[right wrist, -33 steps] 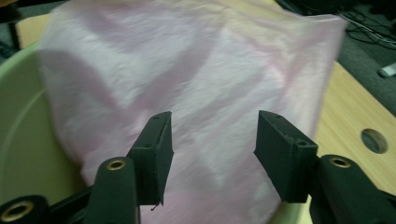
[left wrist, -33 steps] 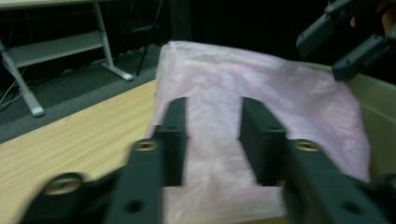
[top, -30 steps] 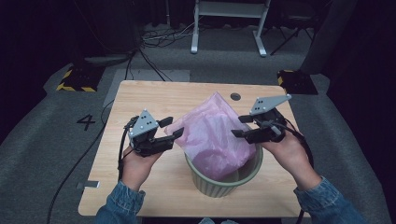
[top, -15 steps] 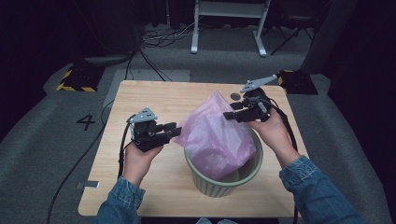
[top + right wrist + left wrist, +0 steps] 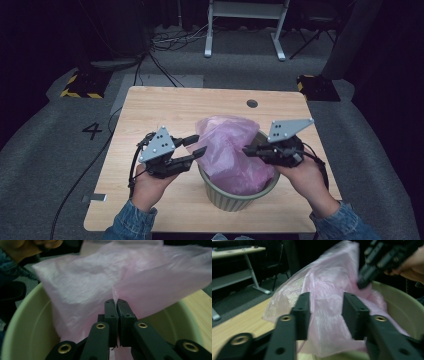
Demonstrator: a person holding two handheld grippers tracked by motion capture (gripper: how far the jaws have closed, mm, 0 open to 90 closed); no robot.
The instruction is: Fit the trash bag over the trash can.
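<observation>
A pale green bin (image 5: 235, 197) is standing on the wooden desk (image 5: 165, 112), close to the near edge and a little toward the right side. A pink plastic bag (image 5: 227, 150) is sitting partly inside it, its lower part sunk below the rim while the rest is billowing up and leaning out over the bin's left and far rim. In the right claw view the bin's inner wall (image 5: 32, 325) is curving around the bag (image 5: 100, 282), with bare wall showing on either side of it.

The right claw (image 5: 248, 150) is reaching in from the right over the bin's rim, its jaws pressed together on a fold of the bag; in its own view (image 5: 115, 302) the thin film is running straight up out of the closed jaw tips. The person's right hand (image 5: 302, 172) is holding it low, just beside the bin's right rim, wrist angled inward, a denim sleeve (image 5: 340, 225) showing near the desk's near edge.

The left claw (image 5: 195, 146) is coming in from the left, its jaws spread apart and gripping nothing. Its tips are sitting just beside the bag's left side, and in its own view (image 5: 327, 315) the pink film (image 5: 324, 287) is showing in the gap between the parted jaws; whether they are touching it I cannot tell. The left hand (image 5: 147, 182) is holding it level above the desk.
</observation>
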